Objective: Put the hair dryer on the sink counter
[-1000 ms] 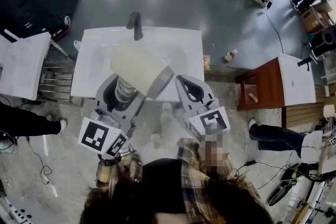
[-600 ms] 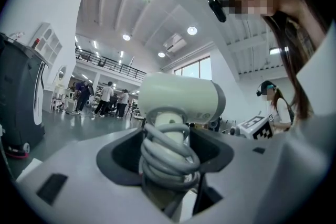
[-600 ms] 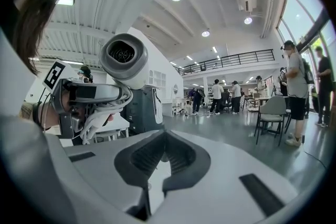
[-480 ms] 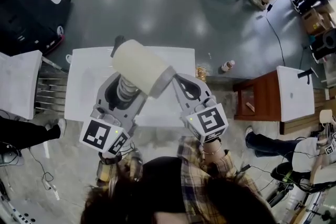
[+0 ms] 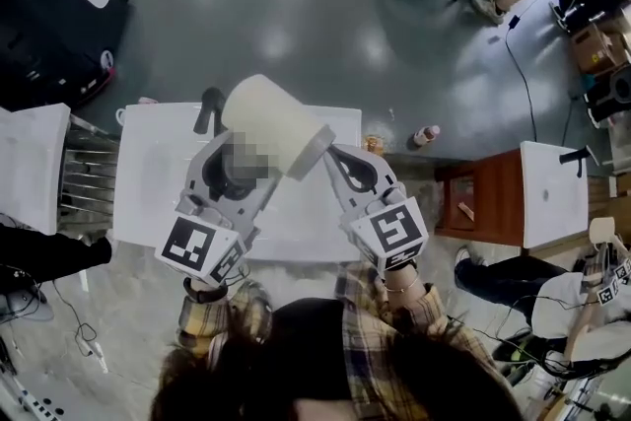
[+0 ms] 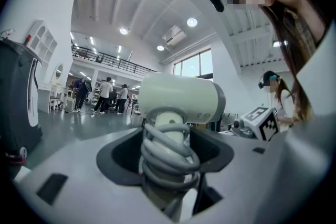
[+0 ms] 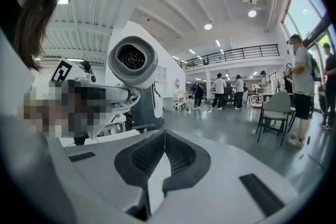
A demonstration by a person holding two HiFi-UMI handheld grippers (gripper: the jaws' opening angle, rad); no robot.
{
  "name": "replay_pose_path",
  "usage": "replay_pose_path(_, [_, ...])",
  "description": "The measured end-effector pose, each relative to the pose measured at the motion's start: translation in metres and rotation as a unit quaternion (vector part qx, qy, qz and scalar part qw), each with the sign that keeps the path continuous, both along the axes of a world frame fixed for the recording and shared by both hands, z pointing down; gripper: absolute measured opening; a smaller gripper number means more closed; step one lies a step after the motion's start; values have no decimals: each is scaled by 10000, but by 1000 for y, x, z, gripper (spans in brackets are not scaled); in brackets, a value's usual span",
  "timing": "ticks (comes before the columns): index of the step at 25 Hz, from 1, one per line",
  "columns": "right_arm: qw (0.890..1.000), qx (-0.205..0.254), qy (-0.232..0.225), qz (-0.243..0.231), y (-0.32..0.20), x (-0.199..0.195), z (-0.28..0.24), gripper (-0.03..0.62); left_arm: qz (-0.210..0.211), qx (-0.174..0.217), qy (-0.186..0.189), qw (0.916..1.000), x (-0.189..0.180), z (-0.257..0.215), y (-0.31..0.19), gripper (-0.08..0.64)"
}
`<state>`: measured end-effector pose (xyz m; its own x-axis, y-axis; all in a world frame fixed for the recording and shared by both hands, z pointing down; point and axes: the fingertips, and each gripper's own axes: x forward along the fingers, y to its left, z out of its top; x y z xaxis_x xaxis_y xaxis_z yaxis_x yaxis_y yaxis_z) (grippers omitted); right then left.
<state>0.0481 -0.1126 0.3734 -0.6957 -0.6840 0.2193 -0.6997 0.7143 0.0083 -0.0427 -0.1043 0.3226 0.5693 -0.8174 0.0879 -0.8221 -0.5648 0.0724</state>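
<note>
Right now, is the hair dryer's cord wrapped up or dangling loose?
Wrapped up. The grey cord is wound in several loops around the handle of the hair dryer, between the jaws of the left gripper.

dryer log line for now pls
left gripper: shut on dryer handle | right gripper: shut, empty | dryer: held up, not yet on counter

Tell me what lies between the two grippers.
Head view: the grey end of the hair dryer, whose handle is clamped in the left gripper, reaches toward the shut right gripper. White sink counter shows beneath.
</note>
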Motion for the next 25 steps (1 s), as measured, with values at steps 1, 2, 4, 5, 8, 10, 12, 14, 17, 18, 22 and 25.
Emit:
replay_pose_path(1, [10000,-48,10,-8,-2,-1,2,15,13,-19,-27,10000,0,2,-4,282])
replay_pose_path(2, [9999,-98,26,-18,-4,-3,5,15,29,-46,-48,10000,0,3,-8,282])
replay_pose_path(4, [9998,-180,71,-33,-6,-8,10,15,85,-114,-75,9999,-3,8,-14,282])
replay_pose_path(5, [9997,-196,105,-30,-8,-12,12,15,121,-141,-84,9998,-6,10,-16,282])
replay_pose_path(8, [9997,-167,187,37,-11,-21,14,15,218,-232,-88,9995,-14,17,-20,282])
replay_pose_path(10, [9997,-166,162,104,-10,-22,15,15,305,-276,-124,9991,-14,20,-20,282])
replay_pose_path(12, [9996,-172,148,160,-8,-24,16,17,378,-317,-169,9986,-14,24,-22,282])
replay_pose_path(14, [9995,-170,154,229,-6,-30,17,15,457,-282,-240,9983,-19,27,-24,282])
replay_pose_path(17, [9992,-194,118,317,1,-39,18,15,554,-281,-382,9973,-29,31,-23,282])
replay_pose_path(18, [9991,-214,109,340,3,-38,18,15,587,-300,-440,9969,-27,31,-22,282])
replay_pose_path(22, [9979,-342,33,548,-8,-7,22,15,791,-437,-807,9926,3,40,-39,282])
replay_pose_path(25, [9958,-545,30,734,-35,5,40,15,1010,-737,-922,9879,15,66,-68,282])
